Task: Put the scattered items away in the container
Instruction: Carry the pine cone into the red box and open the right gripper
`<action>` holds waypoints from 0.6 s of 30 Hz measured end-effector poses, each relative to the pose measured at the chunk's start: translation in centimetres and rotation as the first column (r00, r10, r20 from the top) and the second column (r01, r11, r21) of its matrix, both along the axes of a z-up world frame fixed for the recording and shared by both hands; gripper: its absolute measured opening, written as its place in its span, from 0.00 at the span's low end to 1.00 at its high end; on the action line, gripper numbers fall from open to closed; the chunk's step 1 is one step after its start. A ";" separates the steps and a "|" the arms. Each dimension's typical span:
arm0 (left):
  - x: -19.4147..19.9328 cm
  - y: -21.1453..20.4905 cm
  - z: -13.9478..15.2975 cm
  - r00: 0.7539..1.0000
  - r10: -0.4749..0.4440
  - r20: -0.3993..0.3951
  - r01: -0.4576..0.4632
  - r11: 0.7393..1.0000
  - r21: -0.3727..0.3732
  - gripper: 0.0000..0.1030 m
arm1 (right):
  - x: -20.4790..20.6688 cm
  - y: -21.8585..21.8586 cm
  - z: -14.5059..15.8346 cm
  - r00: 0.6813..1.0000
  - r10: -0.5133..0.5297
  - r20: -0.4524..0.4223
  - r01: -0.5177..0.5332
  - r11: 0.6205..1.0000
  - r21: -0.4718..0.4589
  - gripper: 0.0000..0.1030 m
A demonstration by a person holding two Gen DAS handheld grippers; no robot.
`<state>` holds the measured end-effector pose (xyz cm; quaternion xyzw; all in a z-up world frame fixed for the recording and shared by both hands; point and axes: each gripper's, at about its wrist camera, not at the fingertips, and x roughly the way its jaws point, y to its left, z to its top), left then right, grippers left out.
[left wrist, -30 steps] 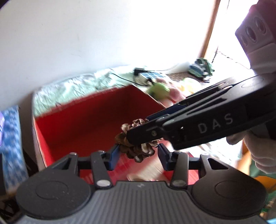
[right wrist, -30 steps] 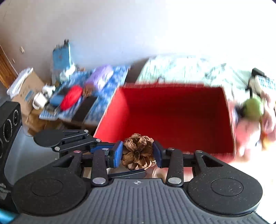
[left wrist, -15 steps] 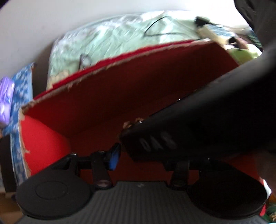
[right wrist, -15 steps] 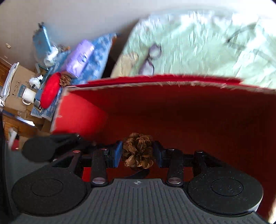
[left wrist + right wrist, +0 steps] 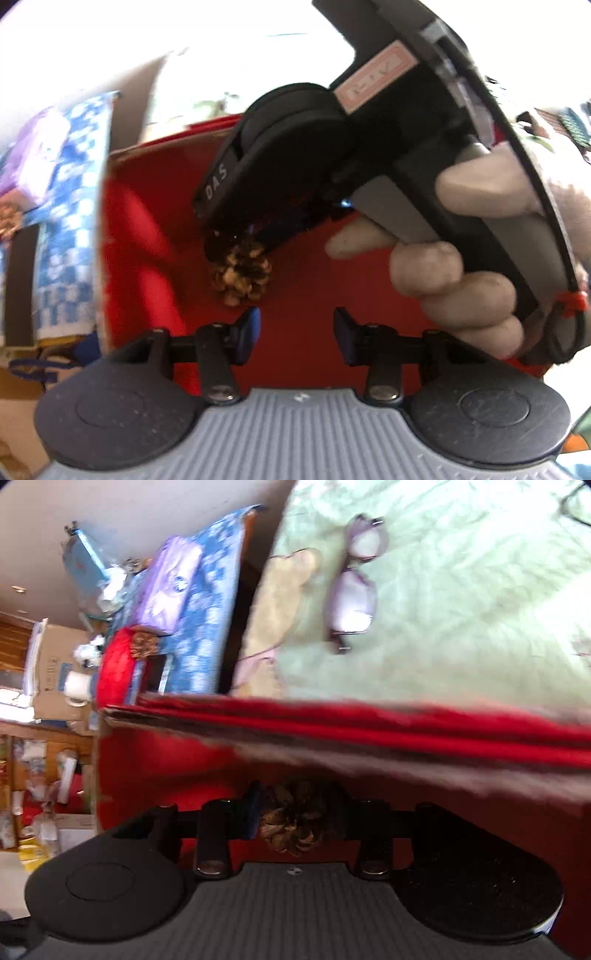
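A brown pine cone (image 5: 295,830) sits pinched between the blue pads of my right gripper (image 5: 303,810), which is shut on it just inside the red box's near wall (image 5: 332,720). In the left wrist view the same pine cone (image 5: 240,273) hangs from the right gripper's black fingers (image 5: 221,192), low over the red box floor (image 5: 332,280). A gloved hand (image 5: 454,280) holds that tool. My left gripper (image 5: 296,326) is just below and right of the cone, its jaws closing with nothing between them.
Glasses (image 5: 354,579) lie on the pale green cloth (image 5: 461,609) beyond the box. To the left, a blue patterned cloth (image 5: 207,602) carries a purple pack (image 5: 166,587), a red object (image 5: 114,668) and another pine cone (image 5: 142,644). Cluttered shelves and a cardboard box stand further left.
Both grippers have sunk and tipped downward into the red box, the right one carrying the pine cone. The right tool now crosses the left view from the upper right.
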<state>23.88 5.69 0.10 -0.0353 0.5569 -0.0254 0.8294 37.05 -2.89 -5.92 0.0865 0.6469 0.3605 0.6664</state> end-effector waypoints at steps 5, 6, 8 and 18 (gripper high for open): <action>-0.1 0.8 -0.2 1.000 0.004 -0.005 -0.004 1.000 -0.018 0.28 | 0.2 1.6 -0.7 0.997 0.052 -0.061 -0.048 0.996 0.078 0.41; -0.1 0.8 -0.2 1.000 0.004 0.000 -0.004 1.000 -0.017 0.31 | 0.2 1.5 -0.6 0.997 0.057 -0.060 -0.052 0.995 0.084 0.41; 0.0 0.8 -0.3 1.000 0.005 0.009 -0.005 1.000 -0.021 0.40 | 0.2 1.0 -0.1 0.997 0.051 -0.053 -0.045 0.994 0.102 0.41; -0.2 -0.6 -0.7 1.000 0.010 0.020 -0.010 1.000 -0.008 0.50 | -0.5 -1.5 1.4 0.998 0.060 0.002 -0.060 0.997 -0.049 0.40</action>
